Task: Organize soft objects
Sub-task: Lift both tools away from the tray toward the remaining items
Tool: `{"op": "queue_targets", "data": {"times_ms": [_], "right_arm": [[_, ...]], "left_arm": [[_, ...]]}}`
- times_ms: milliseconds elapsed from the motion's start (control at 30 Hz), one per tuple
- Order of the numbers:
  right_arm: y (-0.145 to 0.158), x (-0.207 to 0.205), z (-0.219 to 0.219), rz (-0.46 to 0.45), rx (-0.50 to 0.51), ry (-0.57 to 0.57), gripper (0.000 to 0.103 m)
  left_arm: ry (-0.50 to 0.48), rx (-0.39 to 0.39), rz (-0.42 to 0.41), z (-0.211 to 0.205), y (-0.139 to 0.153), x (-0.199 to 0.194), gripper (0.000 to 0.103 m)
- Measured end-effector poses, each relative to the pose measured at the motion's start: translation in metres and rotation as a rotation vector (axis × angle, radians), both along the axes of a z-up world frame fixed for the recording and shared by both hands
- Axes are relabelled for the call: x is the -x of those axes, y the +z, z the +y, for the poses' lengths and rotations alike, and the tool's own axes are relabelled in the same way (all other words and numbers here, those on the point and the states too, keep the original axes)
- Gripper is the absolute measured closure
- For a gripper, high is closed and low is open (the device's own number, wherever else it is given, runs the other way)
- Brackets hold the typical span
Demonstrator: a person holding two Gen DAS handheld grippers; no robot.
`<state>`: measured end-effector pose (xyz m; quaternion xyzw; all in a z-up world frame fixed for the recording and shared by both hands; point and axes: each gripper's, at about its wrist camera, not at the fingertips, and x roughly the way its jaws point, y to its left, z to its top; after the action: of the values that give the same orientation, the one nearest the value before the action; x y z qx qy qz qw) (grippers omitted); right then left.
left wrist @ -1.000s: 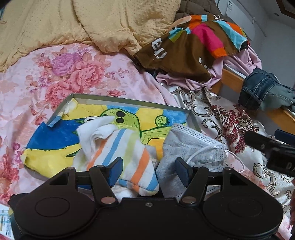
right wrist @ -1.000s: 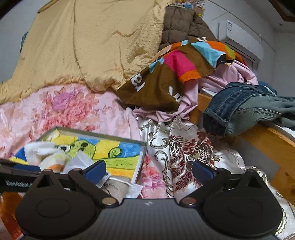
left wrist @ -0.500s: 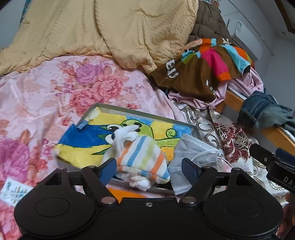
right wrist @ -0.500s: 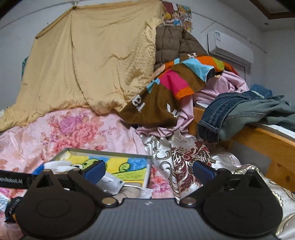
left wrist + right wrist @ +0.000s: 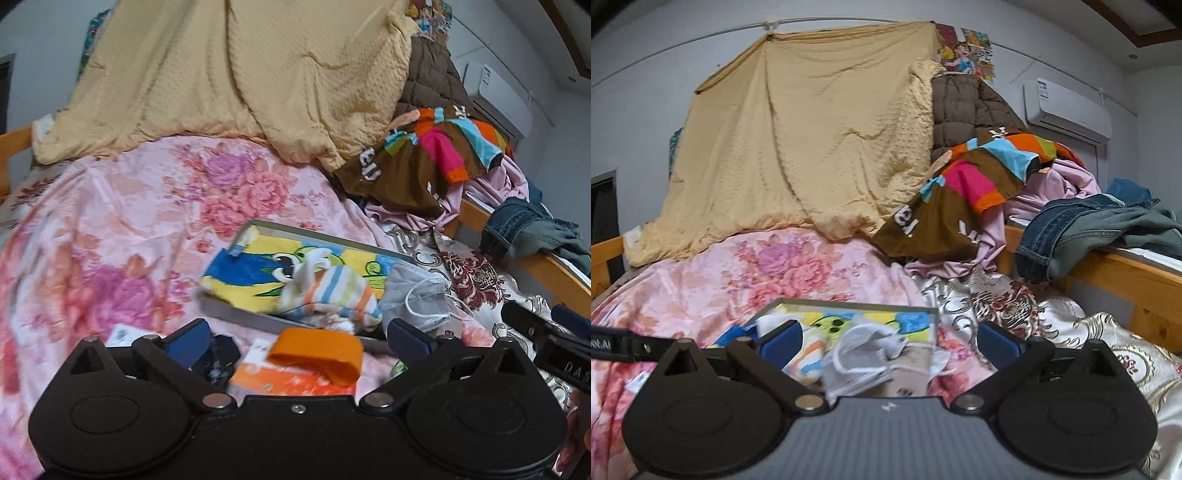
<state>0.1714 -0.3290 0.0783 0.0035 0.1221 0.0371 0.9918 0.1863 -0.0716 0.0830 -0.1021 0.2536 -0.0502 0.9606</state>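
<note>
A shallow grey tray with a yellow, blue and green cartoon picture lies on the floral bedsheet. A striped sock lies at its near edge. A grey face mask hangs over its right corner. My left gripper is open and empty, held back from the tray, above an orange band. My right gripper is open and empty, with the tray, sock and mask just ahead of it.
An orange packet and a small black item lie near the left gripper. A yellow blanket, a brown patchwork garment, jeans on a wooden rail and an ornate cloth surround the tray.
Both grippers have pulled back and up from the tray, so it looks smaller. The orange band and packet have come into the left view. Both stay open.
</note>
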Motion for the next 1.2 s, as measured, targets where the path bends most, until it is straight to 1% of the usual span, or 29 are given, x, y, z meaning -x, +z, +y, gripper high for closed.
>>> {"op": "queue_targets", "data": {"times_ms": [233, 433, 600, 767, 933, 1067, 1200], "right_arm": [[-0.006, 0.043, 0.034, 0.052, 0.040, 0.083, 0.000], [-0.010, 0.078, 0.063, 0.052, 0.059, 0.136, 0.000], [-0.014, 0.095, 0.081, 0.062, 0.071, 0.166, 0.000], [-0.020, 0.104, 0.093, 0.071, 0.079, 0.199, 0.000], [-0.027, 0.104, 0.103, 0.098, 0.103, 0.226, 0.000], [-0.035, 0.102, 0.110, 0.123, 0.128, 0.238, 0.000], [-0.045, 0.098, 0.113, 0.151, 0.130, 0.243, 0.000]], "left_arm": [[0.002, -0.008, 0.002, 0.024, -0.005, 0.050, 0.001], [-0.006, -0.018, 0.008, 0.041, -0.010, 0.084, 0.001], [-0.022, -0.055, 0.013, 0.056, -0.017, 0.104, 0.001], [-0.029, -0.088, 0.024, 0.072, -0.031, 0.118, 0.001], [0.009, -0.089, 0.036, 0.088, -0.047, 0.121, 0.001], [0.023, -0.108, 0.030, 0.088, -0.048, 0.118, 0.001], [0.012, -0.134, 0.014, 0.084, -0.046, 0.116, 0.001]]}}
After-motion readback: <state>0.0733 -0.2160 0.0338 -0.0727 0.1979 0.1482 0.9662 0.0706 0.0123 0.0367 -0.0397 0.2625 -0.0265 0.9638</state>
